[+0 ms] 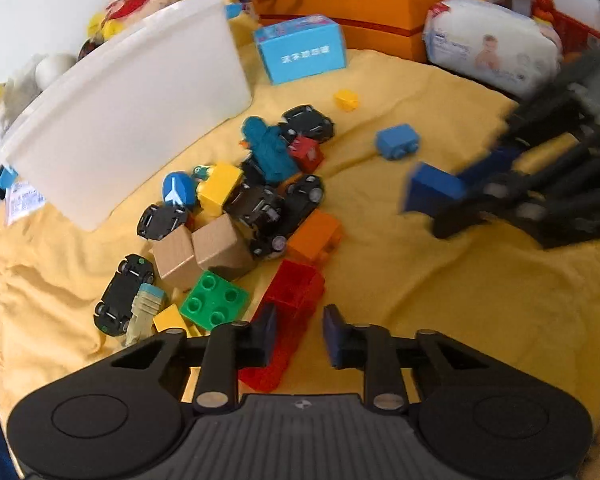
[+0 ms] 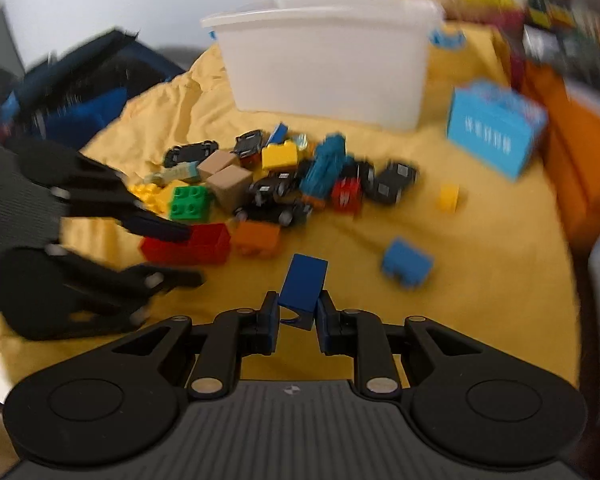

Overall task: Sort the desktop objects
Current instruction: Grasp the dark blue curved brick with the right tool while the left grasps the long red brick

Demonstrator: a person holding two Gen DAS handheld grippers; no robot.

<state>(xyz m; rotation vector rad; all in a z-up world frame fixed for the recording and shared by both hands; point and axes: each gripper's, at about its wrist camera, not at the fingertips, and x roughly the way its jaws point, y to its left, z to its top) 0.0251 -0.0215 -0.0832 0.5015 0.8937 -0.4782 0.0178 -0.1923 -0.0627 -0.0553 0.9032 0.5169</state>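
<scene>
Right hand-held gripper grips dark blue block above bare yellow cloth.

We see a yellow cloth that looks soft, matt and wrinkled. The white bin looks like smooth, slightly translucent plastic. The green brick is glossy plastic, and the red brick is shiny, see-through plastic. The two cubes look like pale, matt wood. The blue box seems to be printed cardboard. We see both grippers, left and right, in matt black plastic with small metal pins. The dark blue block looks smooth.
</scene>
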